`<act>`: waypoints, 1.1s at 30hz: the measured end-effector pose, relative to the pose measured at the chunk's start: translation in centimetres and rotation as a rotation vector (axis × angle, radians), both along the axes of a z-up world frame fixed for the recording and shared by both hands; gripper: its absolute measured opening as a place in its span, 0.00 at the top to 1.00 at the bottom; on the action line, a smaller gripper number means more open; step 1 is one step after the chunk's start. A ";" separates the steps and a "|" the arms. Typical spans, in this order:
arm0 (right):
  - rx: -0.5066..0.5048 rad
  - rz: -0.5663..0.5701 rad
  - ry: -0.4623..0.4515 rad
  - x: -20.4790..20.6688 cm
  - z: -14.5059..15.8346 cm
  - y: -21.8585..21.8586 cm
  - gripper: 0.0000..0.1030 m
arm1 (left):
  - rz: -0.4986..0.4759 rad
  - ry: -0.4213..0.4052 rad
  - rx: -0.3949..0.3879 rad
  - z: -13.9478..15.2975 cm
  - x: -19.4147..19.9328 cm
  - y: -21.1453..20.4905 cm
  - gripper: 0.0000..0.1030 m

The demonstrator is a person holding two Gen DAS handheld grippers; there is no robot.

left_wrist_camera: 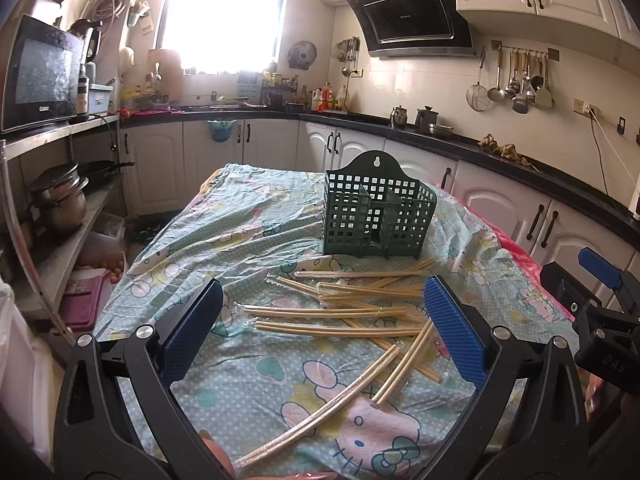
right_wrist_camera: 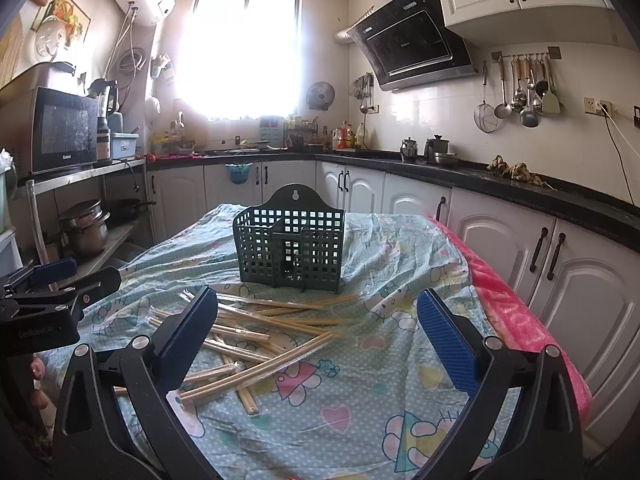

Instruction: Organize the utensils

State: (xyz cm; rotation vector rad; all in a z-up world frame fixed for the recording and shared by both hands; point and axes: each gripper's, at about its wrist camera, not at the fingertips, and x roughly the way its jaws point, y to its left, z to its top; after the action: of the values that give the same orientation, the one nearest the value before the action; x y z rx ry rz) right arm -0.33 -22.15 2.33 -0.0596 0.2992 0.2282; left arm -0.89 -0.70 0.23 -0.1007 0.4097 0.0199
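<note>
Several wrapped pairs of wooden chopsticks (left_wrist_camera: 352, 312) lie scattered on the cartoon-print cloth (left_wrist_camera: 248, 232) of the table. Behind them stands a dark green lattice utensil holder (left_wrist_camera: 376, 216) with inner compartments, which looks empty. My left gripper (left_wrist_camera: 324, 316) hovers open just above the near side of the pile, nothing between its blue pads. In the right wrist view the chopsticks (right_wrist_camera: 264, 336) lie left of centre and the holder (right_wrist_camera: 290, 248) stands beyond them. My right gripper (right_wrist_camera: 316, 328) is open and empty, to the right of the pile. The left gripper's body (right_wrist_camera: 44, 308) shows at the left edge.
Kitchen counters (right_wrist_camera: 520, 188) with white cabinets run behind and to the right of the table. A metal shelf (left_wrist_camera: 60, 200) with pots and a microwave stands on the left. A pink towel (right_wrist_camera: 516, 320) lines the table's right edge. The right gripper's body (left_wrist_camera: 600, 304) sits at the right.
</note>
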 end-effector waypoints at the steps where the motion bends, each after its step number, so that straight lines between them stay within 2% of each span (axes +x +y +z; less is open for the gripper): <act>1: 0.000 0.000 -0.001 0.0 0.0 0.0 0.06 | 0.000 0.000 0.000 0.0 0.0 0.0 0.10; 18: 0.001 -0.001 0.004 0.1 0.1 -0.1 0.06 | -0.035 0.007 -0.011 0.0 0.1 -0.3 0.10; 25: 0.017 -0.006 0.035 0.9 0.3 -0.8 0.06 | -0.093 0.065 -0.019 -0.7 1.0 -0.1 0.10; 33: 0.006 0.003 0.106 2.6 -0.3 -1.1 0.06 | -0.163 0.170 -0.011 -2.1 2.9 -0.2 0.10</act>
State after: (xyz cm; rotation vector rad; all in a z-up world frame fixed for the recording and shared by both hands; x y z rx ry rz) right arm 2.28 -23.28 2.02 -0.0421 0.4039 0.2360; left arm 2.01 -0.94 -1.82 -0.0767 0.5864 -0.1355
